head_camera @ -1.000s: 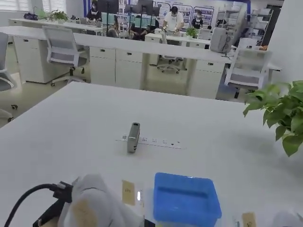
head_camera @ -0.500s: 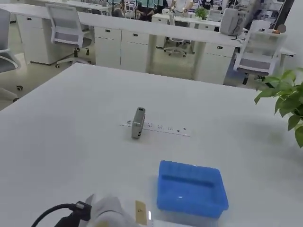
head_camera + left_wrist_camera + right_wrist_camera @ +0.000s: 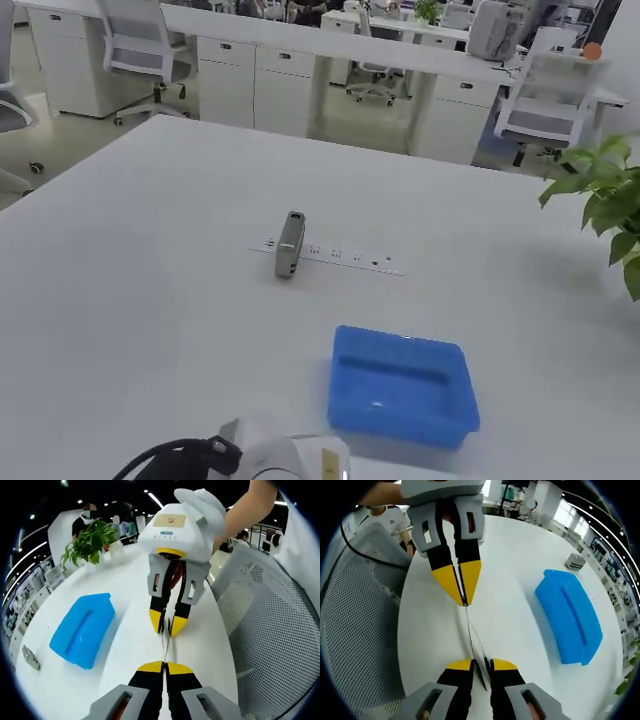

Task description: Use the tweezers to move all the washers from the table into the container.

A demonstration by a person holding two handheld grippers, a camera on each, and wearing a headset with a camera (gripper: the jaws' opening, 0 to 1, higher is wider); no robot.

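Observation:
Thin metal tweezers (image 3: 165, 647) hang between my two grippers over the white table. My left gripper (image 3: 165, 666) is shut on one end, and in the right gripper view it (image 3: 464, 600) comes down from the top, pinching the narrow tip. My right gripper (image 3: 482, 666) is shut on the wider end of the tweezers (image 3: 472, 635), whose two legs spread toward it. It reaches into the left gripper view from above (image 3: 165, 626). The blue container (image 3: 395, 420) stands on the table beyond the grippers, also seen as a blue box (image 3: 82, 630) (image 3: 572, 615). A gripper body (image 3: 285, 460) with a black cable pokes up at the head view's bottom edge.
A small grey device (image 3: 290, 243) lies on an inset socket strip (image 3: 340, 257) mid-table. A potted plant (image 3: 600, 190) leans in at the right. A grey mesh chair (image 3: 270, 625) stands at the near table edge. Desks and office chairs lie beyond the far edge.
The head camera has tipped downward, so the table and container sit higher in the picture. The gripper at the bottom edge shows less of itself. Nothing on the table has moved.

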